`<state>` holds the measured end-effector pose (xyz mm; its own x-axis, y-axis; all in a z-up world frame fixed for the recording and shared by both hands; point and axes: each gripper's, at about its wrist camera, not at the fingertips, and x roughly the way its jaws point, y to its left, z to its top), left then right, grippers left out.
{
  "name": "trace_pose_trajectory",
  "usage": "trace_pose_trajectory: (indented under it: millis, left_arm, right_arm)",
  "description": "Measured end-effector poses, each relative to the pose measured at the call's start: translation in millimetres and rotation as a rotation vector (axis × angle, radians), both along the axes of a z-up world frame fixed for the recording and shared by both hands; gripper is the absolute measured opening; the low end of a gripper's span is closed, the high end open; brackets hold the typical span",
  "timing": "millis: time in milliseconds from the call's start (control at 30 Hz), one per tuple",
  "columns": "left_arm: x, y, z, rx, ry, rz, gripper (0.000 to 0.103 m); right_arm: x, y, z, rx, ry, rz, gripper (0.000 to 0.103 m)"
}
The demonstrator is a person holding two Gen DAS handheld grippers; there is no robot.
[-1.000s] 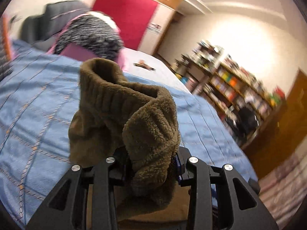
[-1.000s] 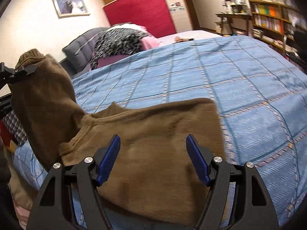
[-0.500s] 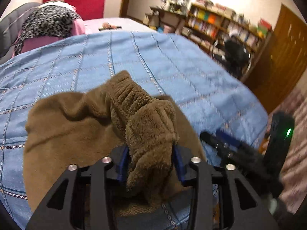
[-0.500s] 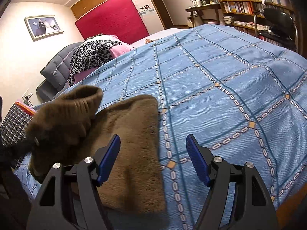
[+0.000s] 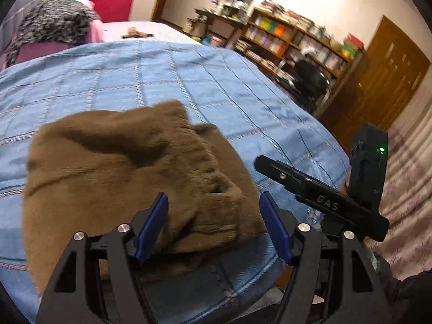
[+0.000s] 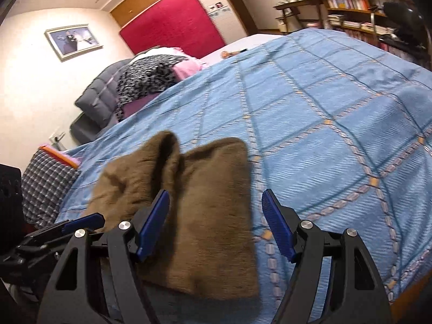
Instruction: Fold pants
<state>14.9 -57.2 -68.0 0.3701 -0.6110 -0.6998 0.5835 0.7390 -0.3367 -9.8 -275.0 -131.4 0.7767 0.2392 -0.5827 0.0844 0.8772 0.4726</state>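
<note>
The brown fleece pants [image 5: 121,178] lie folded in a thick bundle on the blue quilted bedspread [image 5: 189,81] near its front edge. They also show in the right wrist view [image 6: 194,205]. My left gripper [image 5: 214,224] is open and empty, just above the near end of the bundle with its ribbed cuff. My right gripper [image 6: 216,221] is open and empty, over the near right part of the pants. The right gripper's body shows at the right of the left wrist view [image 5: 324,197].
A leopard-print and pink pile [image 6: 154,77] lies at the bed's head by a grey headboard [image 6: 100,100]. A checked cloth [image 6: 43,183] sits at the left. Bookshelves [image 5: 291,37], a dark chair [image 5: 307,81] and a wooden door [image 5: 386,81] stand to the right.
My left gripper has opened and let go of the pants' cuff, which now rests on the folded bundle. My right gripper stays open and has shifted slightly over the pants.
</note>
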Motion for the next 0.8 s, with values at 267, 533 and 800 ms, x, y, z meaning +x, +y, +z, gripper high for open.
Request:
trace_pose_trajectory:
  millis: [267, 533, 800]
  left_arm:
    - [20.7, 58.0, 4.9, -0.009, -0.016, 0.155, 0.07]
    - [34.8, 87.2, -9.2, -0.029, 0.018, 0.218, 0.07]
    - [43.9, 104.6, -11.8, -0.07, 0.02, 0.234, 0.07]
  right_arm:
    - [27.7, 41.6, 16.3, 0.022, -0.006, 0.15, 0.068]
    - [41.6, 73.6, 6.9, -0.004, 0.067, 0.248, 0.031]
    - [10.9, 62.2, 27.3, 0.027, 0.093, 0.276, 0.008]
